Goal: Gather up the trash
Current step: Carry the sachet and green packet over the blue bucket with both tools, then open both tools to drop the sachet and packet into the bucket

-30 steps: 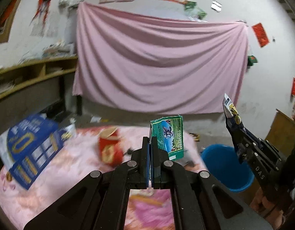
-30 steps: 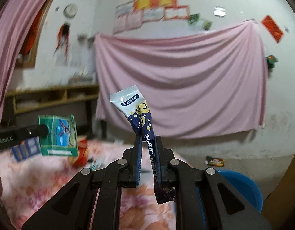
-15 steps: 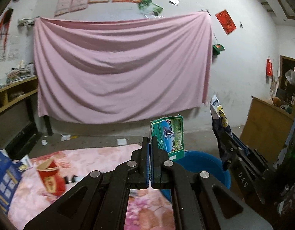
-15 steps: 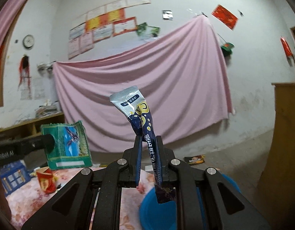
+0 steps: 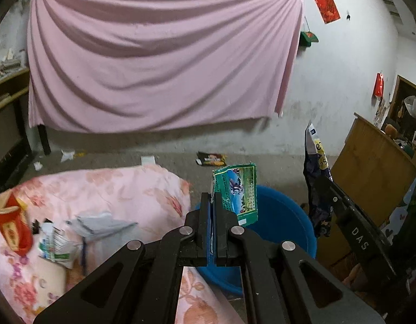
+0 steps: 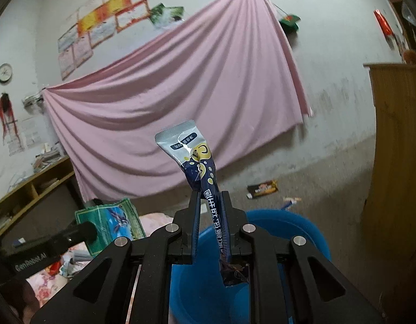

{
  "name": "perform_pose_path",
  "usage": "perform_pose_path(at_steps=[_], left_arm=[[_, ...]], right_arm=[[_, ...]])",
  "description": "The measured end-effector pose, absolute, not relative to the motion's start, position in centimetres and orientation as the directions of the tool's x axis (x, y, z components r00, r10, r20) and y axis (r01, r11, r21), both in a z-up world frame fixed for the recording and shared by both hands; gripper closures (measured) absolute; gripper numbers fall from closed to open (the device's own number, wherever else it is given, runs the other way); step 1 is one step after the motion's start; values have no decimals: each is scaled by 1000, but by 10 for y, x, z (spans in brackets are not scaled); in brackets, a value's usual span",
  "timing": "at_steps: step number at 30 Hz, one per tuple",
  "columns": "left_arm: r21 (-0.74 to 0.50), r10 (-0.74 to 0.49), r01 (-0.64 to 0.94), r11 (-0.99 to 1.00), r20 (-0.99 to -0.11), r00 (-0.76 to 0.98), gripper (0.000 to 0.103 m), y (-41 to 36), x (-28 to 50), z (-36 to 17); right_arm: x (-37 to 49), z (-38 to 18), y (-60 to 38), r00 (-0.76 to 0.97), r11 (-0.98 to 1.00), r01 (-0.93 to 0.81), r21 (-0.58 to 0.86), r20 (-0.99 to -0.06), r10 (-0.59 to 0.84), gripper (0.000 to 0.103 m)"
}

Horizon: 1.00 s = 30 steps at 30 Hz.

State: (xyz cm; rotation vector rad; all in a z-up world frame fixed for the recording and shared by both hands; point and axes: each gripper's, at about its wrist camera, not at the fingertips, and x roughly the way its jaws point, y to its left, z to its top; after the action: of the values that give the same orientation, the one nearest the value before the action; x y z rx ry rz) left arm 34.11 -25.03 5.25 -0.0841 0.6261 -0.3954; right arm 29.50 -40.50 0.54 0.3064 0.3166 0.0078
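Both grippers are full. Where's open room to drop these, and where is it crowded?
The blue tub below the right gripper looks free inside as far as it shows. The floral cloth is bare toward its far edge near the tub. Its near left is crowded: red cup, crumpled packets, grey paper.

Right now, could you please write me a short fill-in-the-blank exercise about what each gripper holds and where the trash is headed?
1. The left gripper is shut on a ____ wrapper.
2. The right gripper is shut on a dark ____ sachet.
3. Below both grippers sits a ____ tub.
4. The wall behind carries a ____ cloth.

Missing words: green; blue; blue; pink
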Motion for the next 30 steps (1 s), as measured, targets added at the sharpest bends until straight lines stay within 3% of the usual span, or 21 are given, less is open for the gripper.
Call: perform_pose_path(at_steps=[5,7,10,16,19,21,22,24,27,30], left_arm=[[-213,-405,349,913,-585,703,102,-262,351,44],[-219,-410,352,910,-595,691,96,-265,354,42],[-241,-421,347,906,-590,689,80,-263,354,41],[-241,-406,327,914,-552,728,78,-249,346,50],[-225,-385,312,923,-519,764,66,-237,338,56],[-223,-373,300,927,-487,790,66,-224,331,61],[-219,-366,295,930,-476,800,66,-219,329,63],[-206,-342,277,939,-451,824,61,-207,323,66],[-203,-306,243,949,-393,867,46,-183,310,72],[-204,-265,204,957,-335,904,38,-155,296,78]], right_arm=[[302,-3,-412,931,945,70,320,-362,54,84],[305,-6,-414,925,941,75,330,-375,57,74],[305,-6,-417,922,936,86,340,-384,55,73],[301,-2,-414,928,942,87,325,-369,42,72],[297,3,-408,939,950,68,304,-341,42,67],[293,8,-404,949,953,52,298,-312,46,50],[290,11,-401,955,954,48,296,-293,43,47],[284,17,-396,967,954,32,299,-250,46,25],[275,27,-385,983,953,6,302,-177,50,17],[267,35,-371,991,956,-29,291,-115,65,6]])
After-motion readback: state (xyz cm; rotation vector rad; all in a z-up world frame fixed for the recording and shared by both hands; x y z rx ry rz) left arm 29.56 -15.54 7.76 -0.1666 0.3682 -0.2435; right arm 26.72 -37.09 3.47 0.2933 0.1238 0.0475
